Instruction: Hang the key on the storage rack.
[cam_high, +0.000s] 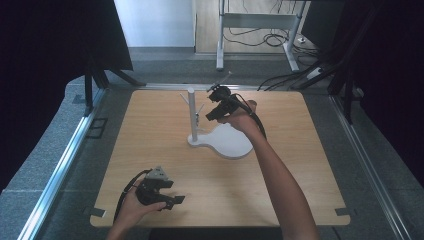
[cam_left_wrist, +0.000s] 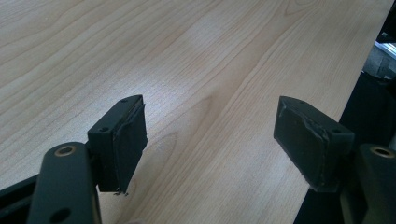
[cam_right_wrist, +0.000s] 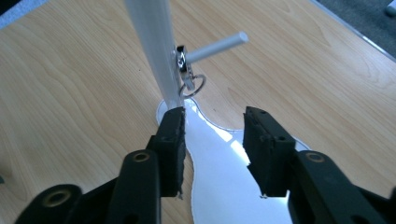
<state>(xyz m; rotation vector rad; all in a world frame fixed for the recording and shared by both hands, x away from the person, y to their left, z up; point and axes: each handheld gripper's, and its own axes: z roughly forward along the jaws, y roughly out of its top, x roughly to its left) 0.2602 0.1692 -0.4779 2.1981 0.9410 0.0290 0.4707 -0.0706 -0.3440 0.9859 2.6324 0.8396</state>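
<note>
Right gripper view: right gripper (cam_right_wrist: 212, 149) part open, jaws a moderate gap apart, nothing between pads; left jaw just beside white stand post (cam_right_wrist: 152, 51), contact cannot be told. Metal keyring (cam_right_wrist: 189, 77) hangs on peg (cam_right_wrist: 217, 46) at post, ahead of jaws. White base (cam_right_wrist: 219, 186) below jaws.

High view: right gripper (cam_high: 212, 107) raised beside stand (cam_high: 192, 117) at table centre. Left gripper (cam_high: 167, 197) low, near front edge of wooden table (cam_high: 300, 165).

Left gripper view: left gripper (cam_left_wrist: 210, 140) spread wide, empty, over bare wood. No readable writing.

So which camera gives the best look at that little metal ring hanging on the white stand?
The right gripper view: the metal ring hangs close and sharp from a peg of the white stand. The high view makes it a faint speck; the left gripper view looks at the table.
</note>
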